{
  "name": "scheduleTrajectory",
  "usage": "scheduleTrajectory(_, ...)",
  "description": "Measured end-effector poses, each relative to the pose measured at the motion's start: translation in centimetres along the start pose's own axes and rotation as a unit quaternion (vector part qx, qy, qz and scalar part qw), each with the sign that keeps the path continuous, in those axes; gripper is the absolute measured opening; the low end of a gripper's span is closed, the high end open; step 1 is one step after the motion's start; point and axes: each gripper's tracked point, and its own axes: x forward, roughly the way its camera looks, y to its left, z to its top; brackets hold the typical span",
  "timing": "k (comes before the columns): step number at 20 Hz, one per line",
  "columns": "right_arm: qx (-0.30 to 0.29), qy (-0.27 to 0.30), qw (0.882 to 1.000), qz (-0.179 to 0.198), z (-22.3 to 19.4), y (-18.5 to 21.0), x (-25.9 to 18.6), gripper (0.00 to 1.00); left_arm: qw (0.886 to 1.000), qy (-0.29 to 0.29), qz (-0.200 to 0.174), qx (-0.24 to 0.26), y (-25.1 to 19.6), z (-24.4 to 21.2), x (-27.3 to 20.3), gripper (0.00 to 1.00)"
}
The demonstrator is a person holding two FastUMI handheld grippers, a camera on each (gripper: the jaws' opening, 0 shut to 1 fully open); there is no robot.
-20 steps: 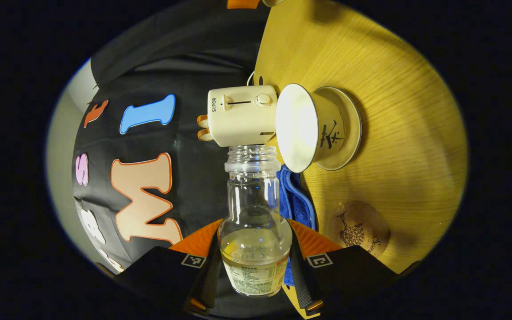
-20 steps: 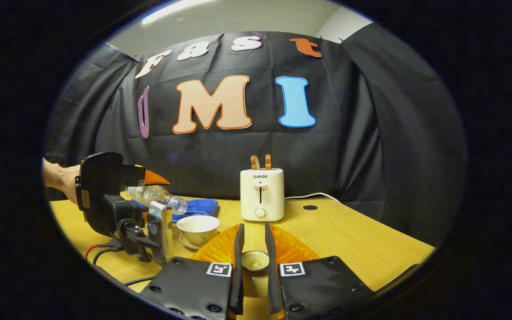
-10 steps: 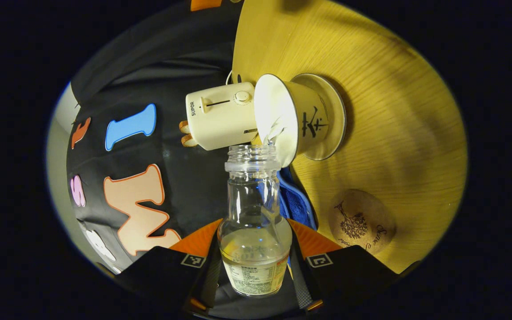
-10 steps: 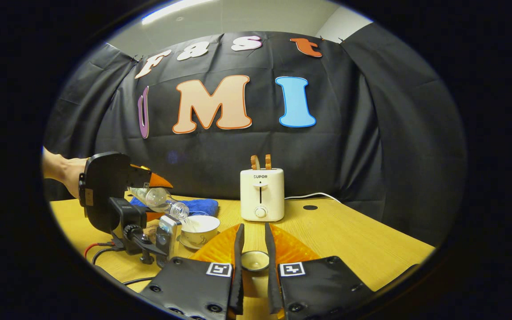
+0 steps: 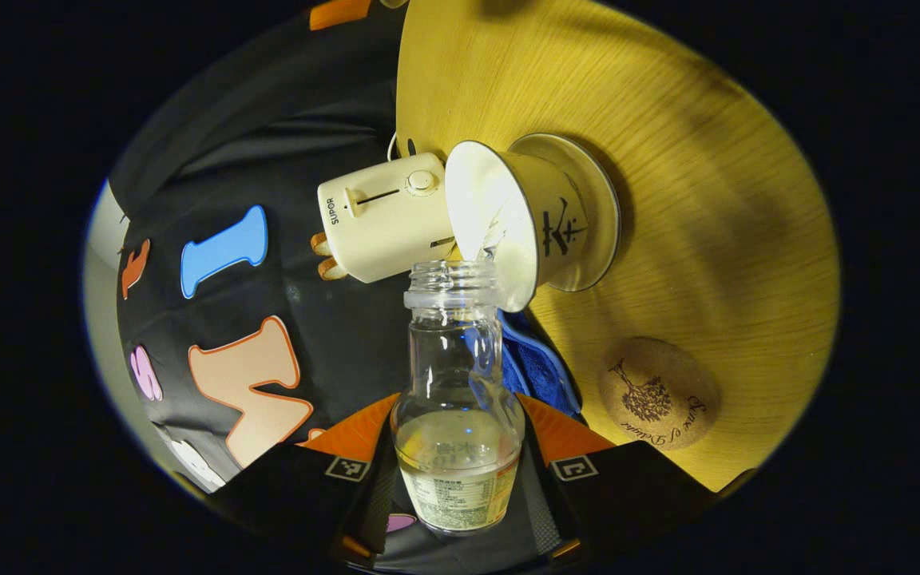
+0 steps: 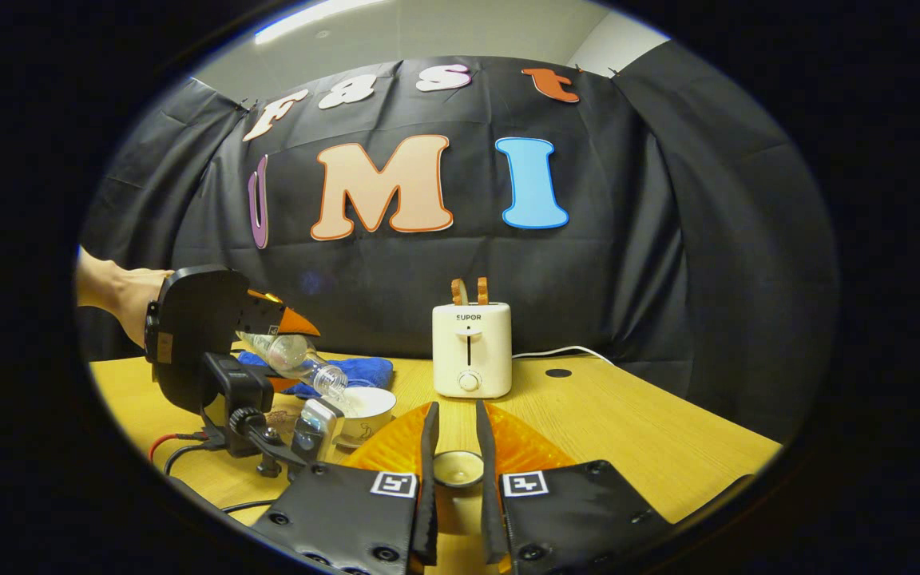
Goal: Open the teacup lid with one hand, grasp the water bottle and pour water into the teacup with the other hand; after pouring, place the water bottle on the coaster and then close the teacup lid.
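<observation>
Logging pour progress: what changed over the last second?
The left gripper tipped the water bottle mouth-down, and water now streams into the teacup. The right gripper stayed shut on the lid; toaster and coaster unmoved.

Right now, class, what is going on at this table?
The left gripper is shut on the water bottle, tipped so water streams from its mouth into the open teacup on its saucer. The right gripper holds the teacup lid off to the side, above the table. The coaster waits bare beside the cup.
</observation>
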Motion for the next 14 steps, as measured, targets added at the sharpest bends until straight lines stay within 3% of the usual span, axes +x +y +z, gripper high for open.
scheduleTrajectory(14,0.001,0.000,1.000,0.002,-0.02,0.04,0.04,0.25,0.999,0.011,-0.012,0.051,0.64,-0.28,0.19,0.67)
